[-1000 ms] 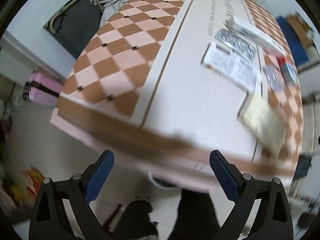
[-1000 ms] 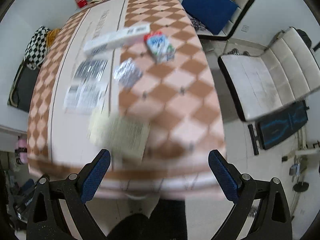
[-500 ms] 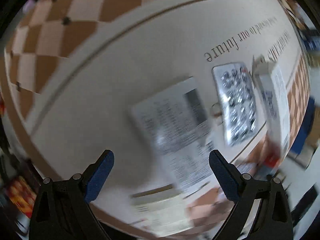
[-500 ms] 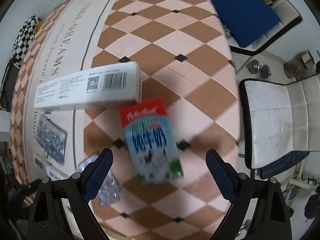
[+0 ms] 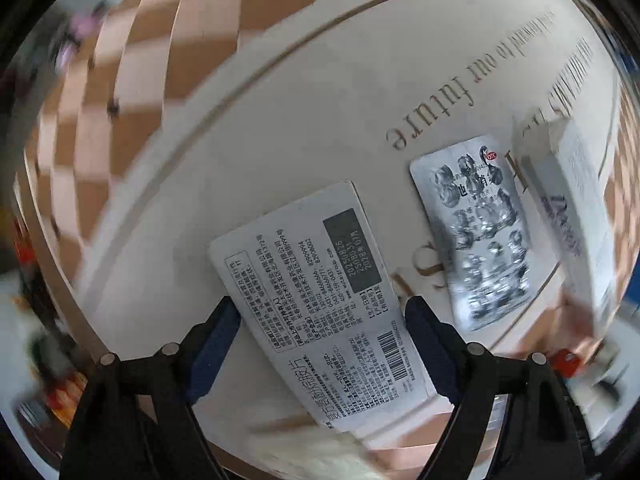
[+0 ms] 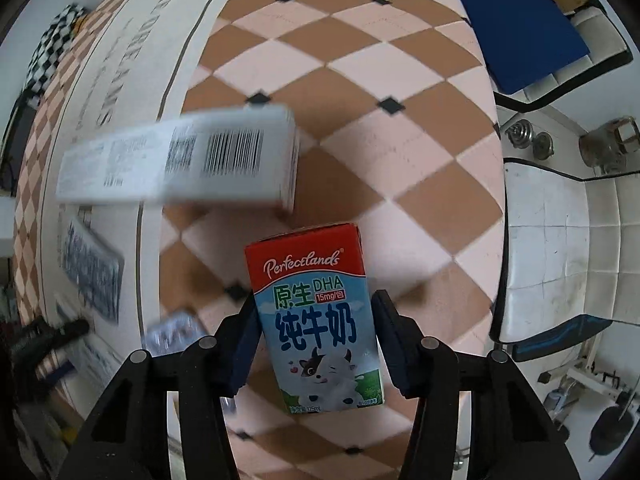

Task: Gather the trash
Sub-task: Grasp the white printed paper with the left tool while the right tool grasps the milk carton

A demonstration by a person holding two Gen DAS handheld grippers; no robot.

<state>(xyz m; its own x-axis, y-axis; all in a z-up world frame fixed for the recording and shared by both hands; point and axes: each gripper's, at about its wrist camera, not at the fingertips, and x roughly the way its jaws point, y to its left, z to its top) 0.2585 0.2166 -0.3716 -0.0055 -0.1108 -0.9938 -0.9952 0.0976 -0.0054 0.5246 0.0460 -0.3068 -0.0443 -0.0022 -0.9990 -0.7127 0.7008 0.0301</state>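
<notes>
Trash all on table, none collected — milk carton (image 6: 320, 328) sits between right gripper (image 6: 316, 344) pads, medicine box (image 5: 320, 304) between left gripper (image 5: 322, 328) pads. Both pairs look near contact; can't tell whether either is actually pinching.

The table (image 6: 360, 80) wears a cloth of tan and pink diamonds with small black squares at the corners — down its middle runs a cream band (image 5: 280, 128) printed with brown lettering. Beside it on the pale floor (image 6: 532, 116) stand a white padded chair (image 6: 560, 248) with a black frame and a seat draped in blue (image 6: 516, 20). Daylight falls even and soft — a checkered black-and-white cloth (image 6: 52, 44) lies at the far side.
</notes>
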